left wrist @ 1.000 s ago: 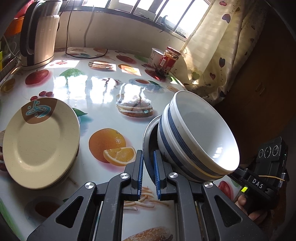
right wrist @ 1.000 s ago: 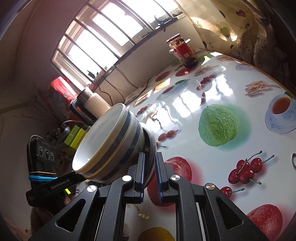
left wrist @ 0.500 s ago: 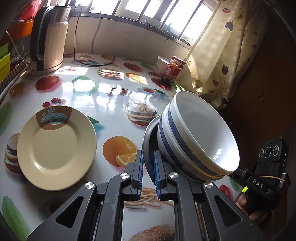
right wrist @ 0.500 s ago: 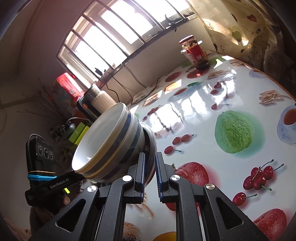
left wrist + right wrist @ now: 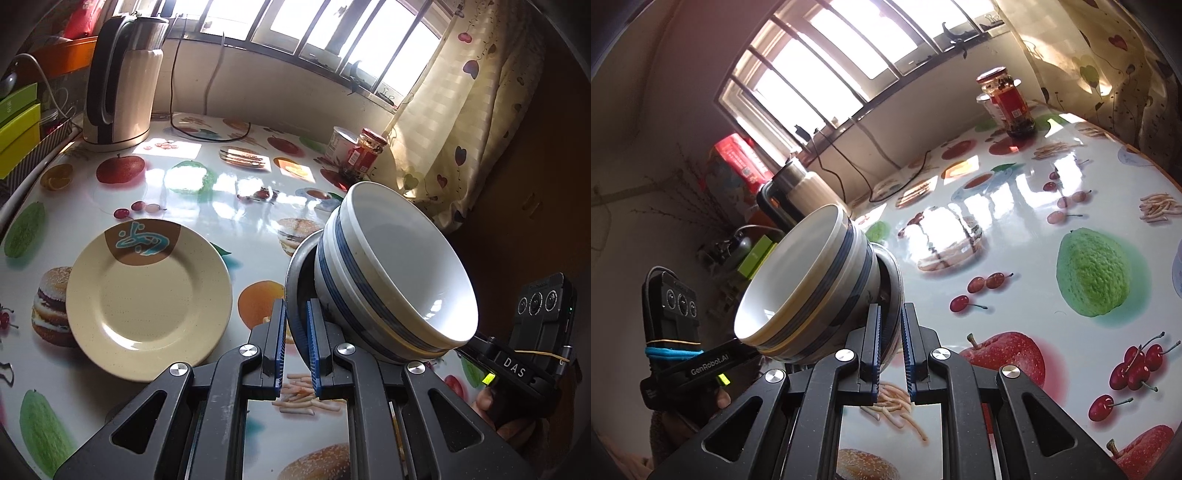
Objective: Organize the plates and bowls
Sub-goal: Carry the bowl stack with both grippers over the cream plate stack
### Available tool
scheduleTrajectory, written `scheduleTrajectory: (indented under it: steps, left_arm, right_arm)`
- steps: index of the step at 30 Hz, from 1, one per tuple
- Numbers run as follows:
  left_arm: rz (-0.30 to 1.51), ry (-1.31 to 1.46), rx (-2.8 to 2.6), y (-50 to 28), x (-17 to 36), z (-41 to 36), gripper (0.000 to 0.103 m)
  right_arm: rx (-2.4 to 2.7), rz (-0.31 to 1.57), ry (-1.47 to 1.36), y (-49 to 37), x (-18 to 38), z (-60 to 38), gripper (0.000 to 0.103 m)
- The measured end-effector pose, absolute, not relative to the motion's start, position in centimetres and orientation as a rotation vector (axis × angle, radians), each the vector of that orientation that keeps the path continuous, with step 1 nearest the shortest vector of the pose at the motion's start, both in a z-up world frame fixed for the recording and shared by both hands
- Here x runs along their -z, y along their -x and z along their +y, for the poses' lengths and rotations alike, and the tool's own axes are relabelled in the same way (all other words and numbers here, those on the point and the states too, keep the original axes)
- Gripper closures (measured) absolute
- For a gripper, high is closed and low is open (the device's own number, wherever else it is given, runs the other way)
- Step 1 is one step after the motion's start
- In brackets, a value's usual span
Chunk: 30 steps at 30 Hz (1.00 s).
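Observation:
Nested white bowls with blue bands (image 5: 399, 273) sit in a grey metal dish (image 5: 295, 273), held above the table. My left gripper (image 5: 295, 314) is shut on the dish's near rim. My right gripper (image 5: 890, 328) is shut on the opposite rim of the same dish (image 5: 897, 273), with the bowls (image 5: 812, 280) just to its left. Each view shows the other gripper's body behind the bowls. A cream plate with a brown and teal mark (image 5: 147, 295) lies flat on the table, left of the stack.
The round table (image 5: 207, 206) has a glossy fruit-print cover. At its back stand a kettle (image 5: 122, 81) with a cord, a red-lidded jar (image 5: 364, 155) and a white cup (image 5: 341, 142). A curtain (image 5: 454, 129) hangs at the right. Green boxes (image 5: 18, 129) sit at far left.
Both grippers have carried the dish and bowls slightly up and across the table. In the left wrist view the cream plate has shifted from the left edge toward the middle. Both grips are unchanged.

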<state>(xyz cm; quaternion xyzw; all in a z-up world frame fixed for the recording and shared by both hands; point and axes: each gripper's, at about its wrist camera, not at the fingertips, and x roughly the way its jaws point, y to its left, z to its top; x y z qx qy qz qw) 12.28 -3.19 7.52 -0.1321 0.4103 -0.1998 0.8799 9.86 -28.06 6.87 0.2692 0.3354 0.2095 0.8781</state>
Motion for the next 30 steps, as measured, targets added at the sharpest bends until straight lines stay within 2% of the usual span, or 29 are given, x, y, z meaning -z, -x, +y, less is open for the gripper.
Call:
scheduleTrajectory:
  steps: [30]
  left_arm:
    - [0.836,0.322,0.309,-12.2,-7.4,2.6,0.092]
  right_arm:
    - [-0.552,0.744,-0.518,-13.2,-7.1,-22.3,0.091]
